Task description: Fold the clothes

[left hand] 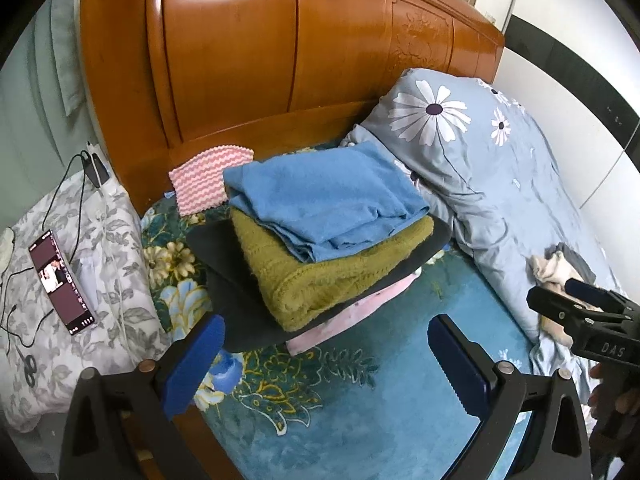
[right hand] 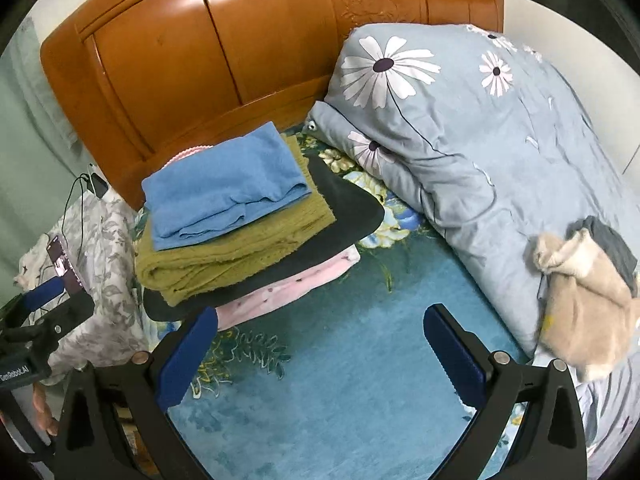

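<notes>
Left gripper: blue-padded fingers spread wide, nothing between them, hovering over the teal floral bedspread just in front of the clothes stack. A hand is partly visible at the lower right edge behind the other tool.

Right gripper: likewise spread wide and empty, over bare bedspread, between the stack and the loose garment.

Folded stack, top to bottom:
- blue cloth, folded, uppermost;
- olive-green knit, folded, directly beneath;
- dark grey item, flat, wider than the pieces above it;
- pink garment, at the bottom, its edge showing at the front.
The stack rests on the bedspread near the wooden headboard.

Pink-and-white zigzag cloth: behind the stack, against the headboard.

Beige garment: crumpled, unfolded, lying with a dark grey piece on the daisy-print grey-blue duvet, well apart from the stack to the right.

Bedside surface, left of the bed, under grey leaf-print cloth: smartphone with lit screen, scissors, black cables, a charger near the headboard corner.
</notes>
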